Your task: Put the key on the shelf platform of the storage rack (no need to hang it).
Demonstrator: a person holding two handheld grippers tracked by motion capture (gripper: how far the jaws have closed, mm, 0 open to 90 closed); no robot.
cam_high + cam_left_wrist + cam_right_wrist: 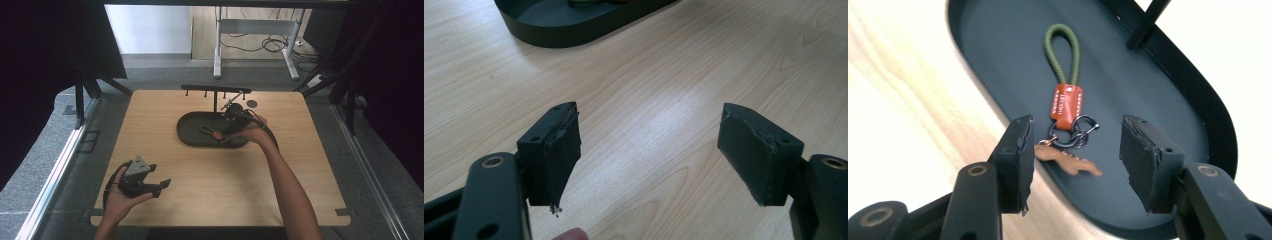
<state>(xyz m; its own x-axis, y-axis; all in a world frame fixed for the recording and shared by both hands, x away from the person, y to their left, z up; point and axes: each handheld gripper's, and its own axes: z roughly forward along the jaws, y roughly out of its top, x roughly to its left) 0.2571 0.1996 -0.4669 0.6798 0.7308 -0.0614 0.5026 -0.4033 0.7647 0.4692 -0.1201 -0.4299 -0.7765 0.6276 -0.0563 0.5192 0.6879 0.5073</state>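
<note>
A keychain (1066,105) with a green cord loop, an orange leather tab, black rings and a small brown charm lies flat in a dark oval tray (1158,90). My right gripper (1075,160) hovers over the tray's near end, open. The charm lies below the gap between its pads, and neither pad presses on it. In the high view the right gripper (226,135) is at the tray's (187,135) right part, beside the keychain (212,133). My left gripper (161,186) rests in a hand at the table's front left. It (649,155) is open over bare wood.
A black rack with pegs (215,90) rises behind the tray, and a small dark disc (252,103) lies to its right. The wooden table (215,190) has bare room in front. The tray's edge (554,30) is far ahead of the left gripper.
</note>
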